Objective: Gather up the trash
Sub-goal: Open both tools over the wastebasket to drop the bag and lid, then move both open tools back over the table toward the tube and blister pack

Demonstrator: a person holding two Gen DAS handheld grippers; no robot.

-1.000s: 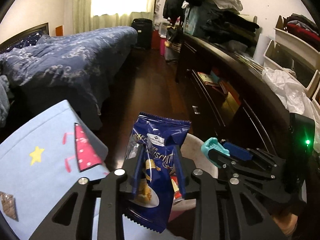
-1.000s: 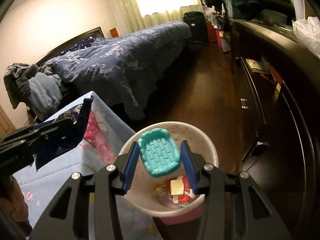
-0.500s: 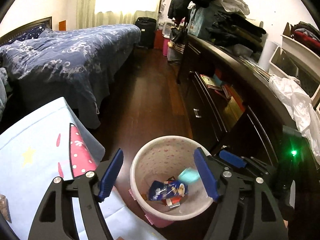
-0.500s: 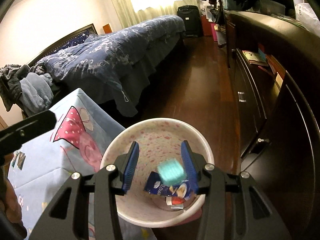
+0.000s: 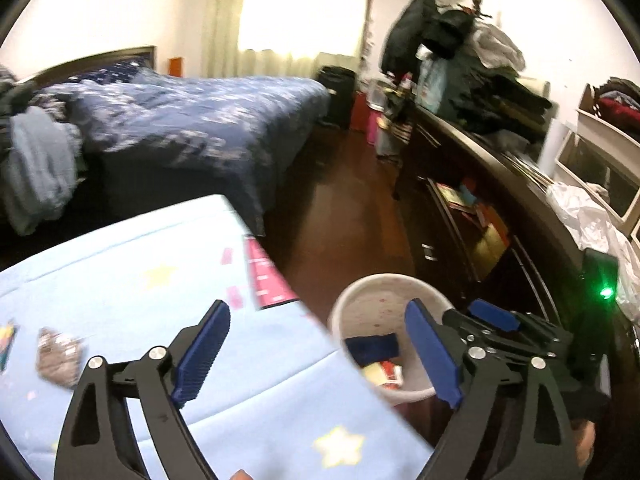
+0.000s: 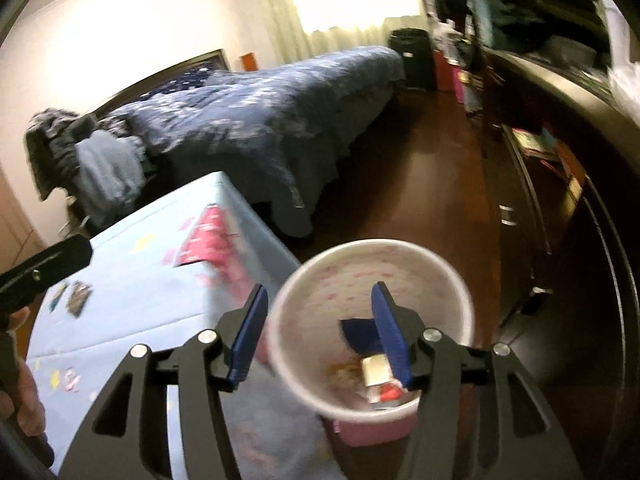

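- Left gripper [image 5: 316, 354]: 2 blue-padded black tongs spread wide apart, nothing btwn them; jaws have just been opening. It hangs over the edge of the light-blue cloth w/ stars and pink patches [image 5: 120, 264], its right pad in front of the bin.
- Right gripper [image 6: 320, 336]: 2 blue-padded tongs apart, empty, jaws have just been opening; its left pad is over the cloth edge, its right pad over the bin's mouth.
- 1 round white bin w/ pink speckles and pink base [image 6: 452, 300] stands on the dark wood floor [image 6: 432, 184], just beside the cloth-covered table corner and near the dark cabinet [image 6: 600, 272].
- Trash in bin: 1 dark-blue snack wrapper [image 6: 360, 334] lying inside, plus a few small red, yellow and pale scraps at the bottom; exact count blurred.
- On the cloth: 2 small wrapper-like pieces [image 6: 78, 298] lie near its left side, well apart from the bin; 1 of them shows in the left view as a brownish crumpled piece [image 5: 58, 354].
- 1 bed w/ dark-blue patterned quilt [image 5: 192, 120] behind the table.
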